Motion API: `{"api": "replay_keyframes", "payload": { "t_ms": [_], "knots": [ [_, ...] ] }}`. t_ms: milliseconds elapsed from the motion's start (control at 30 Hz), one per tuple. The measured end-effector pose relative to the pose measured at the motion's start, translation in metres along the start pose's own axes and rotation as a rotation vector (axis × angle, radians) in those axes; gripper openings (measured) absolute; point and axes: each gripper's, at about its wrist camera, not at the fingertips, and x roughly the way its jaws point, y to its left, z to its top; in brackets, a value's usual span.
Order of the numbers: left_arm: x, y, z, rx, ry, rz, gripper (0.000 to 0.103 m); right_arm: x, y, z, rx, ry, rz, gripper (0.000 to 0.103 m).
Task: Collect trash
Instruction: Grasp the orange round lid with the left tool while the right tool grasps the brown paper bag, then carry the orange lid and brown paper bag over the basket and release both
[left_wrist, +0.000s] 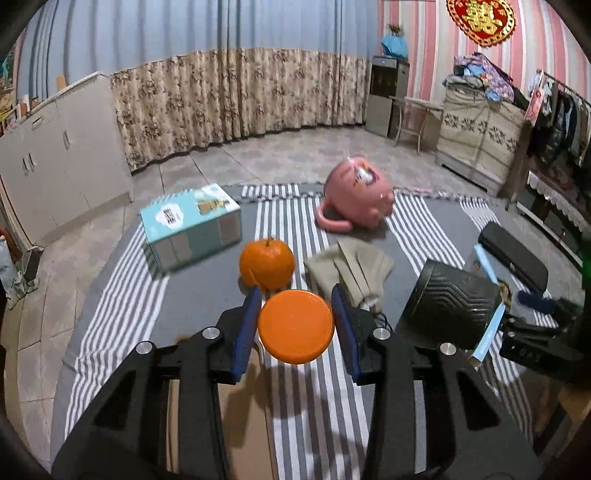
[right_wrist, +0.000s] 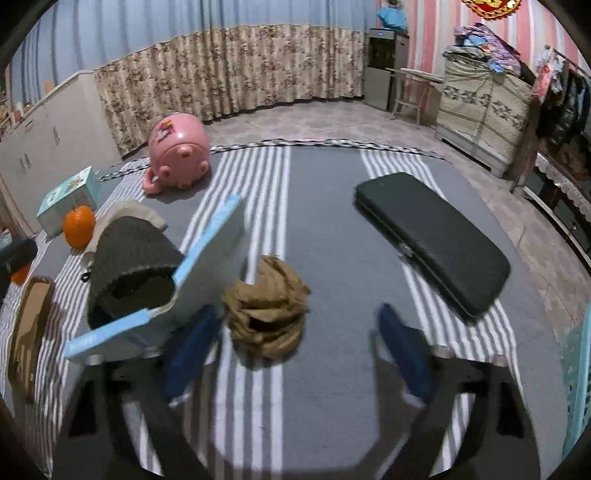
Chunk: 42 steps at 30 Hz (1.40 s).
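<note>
My left gripper (left_wrist: 295, 314) is shut on a round orange lid (left_wrist: 296, 326) and holds it above the striped cloth (left_wrist: 288, 406). An orange fruit (left_wrist: 266, 263) lies just beyond it. A dark ribbed bin (left_wrist: 448, 308) stands to the right, with a pale blue board (left_wrist: 489, 332) leaning on it. In the right wrist view my right gripper (right_wrist: 299, 332) is open, with a crumpled brown paper ball (right_wrist: 266, 314) between its fingers (right_wrist: 404, 354) on the cloth. The bin (right_wrist: 129, 266) and the board (right_wrist: 210, 254) are at its left.
A pink piggy bank (left_wrist: 360, 194) lies at the back. A pale blue box (left_wrist: 192, 225) is at the left. A folded beige cloth (left_wrist: 349, 267) lies mid-table. A black case (right_wrist: 432, 240) is at the right. A brown flat item (right_wrist: 29, 325) lies at the far left.
</note>
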Motion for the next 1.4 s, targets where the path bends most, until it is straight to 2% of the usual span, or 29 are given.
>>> {"api": "replay_keyframes", "payload": {
  "t_ms": [100,367,633,800,1133,1267,1400],
  "knots": [
    [-0.003,0.004,0.003,-0.006,-0.014,-0.002,0.038,-0.001,0.002,-0.001,-0.015,-0.009,0.039,0.043],
    [-0.014,0.0,0.004,-0.013,-0.012,0.018,0.038,-0.028,-0.018,0.0,0.038,-0.112,0.028,0.041],
    [-0.047,-0.026,0.016,0.014,-0.066,0.01,0.038,-0.097,-0.06,0.0,0.112,-0.23,0.022,0.041],
    [-0.071,-0.058,0.022,0.032,-0.117,-0.03,0.038,-0.133,-0.093,-0.009,0.099,-0.265,-0.063,0.041],
    [-0.086,-0.139,0.017,0.089,-0.139,-0.141,0.038,-0.195,-0.204,-0.053,0.139,-0.282,-0.274,0.041],
    [-0.087,-0.179,0.014,0.124,-0.134,-0.177,0.038,-0.21,-0.248,-0.065,0.22,-0.297,-0.296,0.041],
    [-0.09,-0.211,0.013,0.152,-0.132,-0.206,0.038,-0.218,-0.275,-0.069,0.26,-0.315,-0.304,0.041]
  ]
}}
